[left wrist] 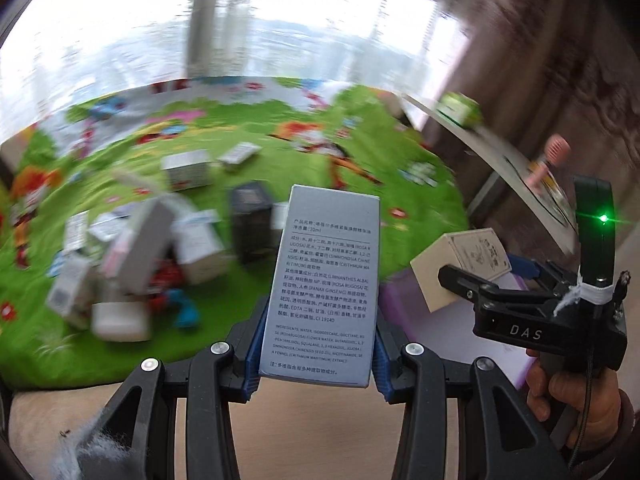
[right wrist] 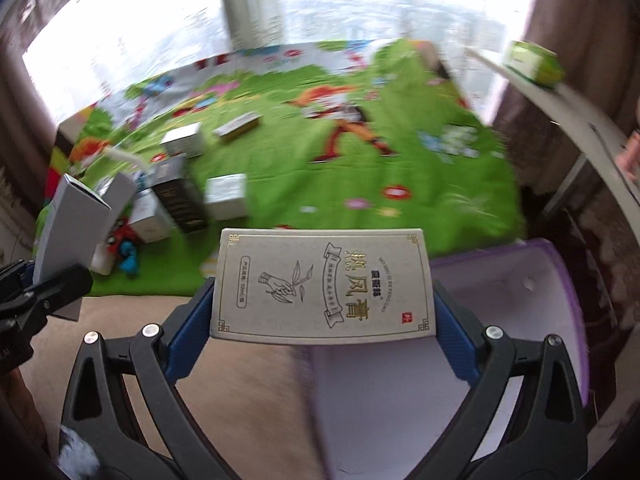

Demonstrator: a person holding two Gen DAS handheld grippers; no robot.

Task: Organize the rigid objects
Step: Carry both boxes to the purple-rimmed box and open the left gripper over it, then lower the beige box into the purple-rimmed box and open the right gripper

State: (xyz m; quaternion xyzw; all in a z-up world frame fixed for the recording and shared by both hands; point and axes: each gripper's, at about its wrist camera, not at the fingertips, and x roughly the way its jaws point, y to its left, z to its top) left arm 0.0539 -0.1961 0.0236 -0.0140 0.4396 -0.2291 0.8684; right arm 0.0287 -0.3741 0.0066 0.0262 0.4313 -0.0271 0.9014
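- The left gripper (left wrist: 316, 356) is clamped on a tall grey-blue cardboard box (left wrist: 326, 288) with printed text, held upright between its blue pads (left wrist: 253, 354).
- The right gripper (right wrist: 323, 320) is clamped on a flat cream cardboard box (right wrist: 324, 284) with gold trim, above a purple-rimmed white bin (right wrist: 560, 276).
- Beyond lies a green cartoon play mat (right wrist: 400, 184) with a blurred pile of small boxes (left wrist: 132, 256).
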